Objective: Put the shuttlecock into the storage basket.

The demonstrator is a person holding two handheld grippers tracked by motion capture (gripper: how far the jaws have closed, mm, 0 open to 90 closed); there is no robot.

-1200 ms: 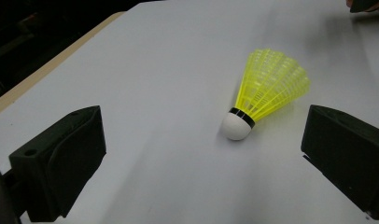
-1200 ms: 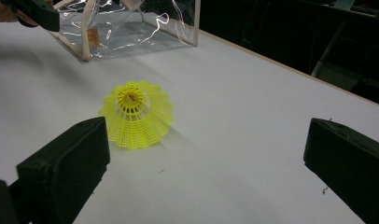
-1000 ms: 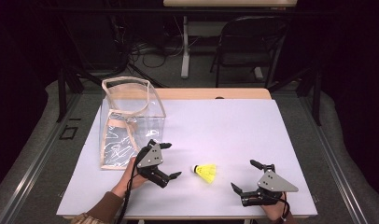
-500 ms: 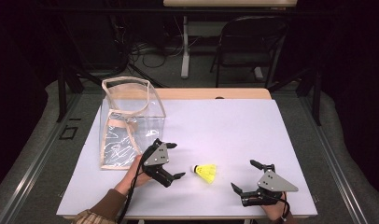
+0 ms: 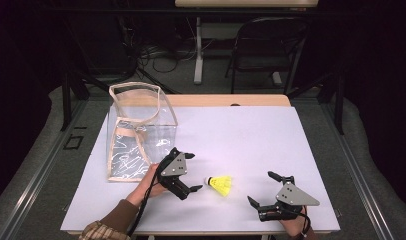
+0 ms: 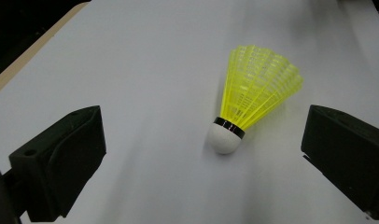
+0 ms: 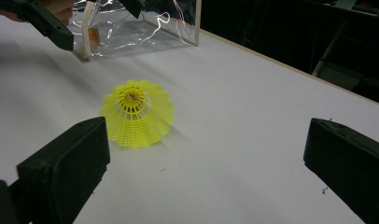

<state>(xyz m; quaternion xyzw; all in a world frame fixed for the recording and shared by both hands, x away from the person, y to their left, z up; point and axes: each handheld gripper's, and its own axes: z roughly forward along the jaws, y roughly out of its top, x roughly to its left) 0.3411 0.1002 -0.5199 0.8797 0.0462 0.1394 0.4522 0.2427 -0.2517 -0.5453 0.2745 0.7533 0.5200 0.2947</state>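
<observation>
Shuttlecock (image 5: 221,184): yellow plastic skirt w/ white cork tip, lying on its side on the white table (image 5: 241,135), near edge, about centre; cork points left toward the left gripper, skirt opens to the right.
Left gripper (image 5: 190,172): just left of the shuttlecock, jaws wide open, holding nothing; in the left gripper view the shuttlecock (image 6: 251,94) lies between the two jaws but touches neither (cork nearest the camera).
Right gripper (image 5: 264,189): near-right of the table, apart from the shuttlecock, jaws spread wide, empty; its own view looks into the open end of the skirt (image 7: 138,113).
Clear bag (image 5: 138,132): stands upright at far left of the table, beige trim and handles, just behind the left gripper; also seen in the right gripper view (image 7: 131,25).
Hands: left hand (image 5: 150,182) w/ plaid cuff grips the left gripper from the near edge.
</observation>
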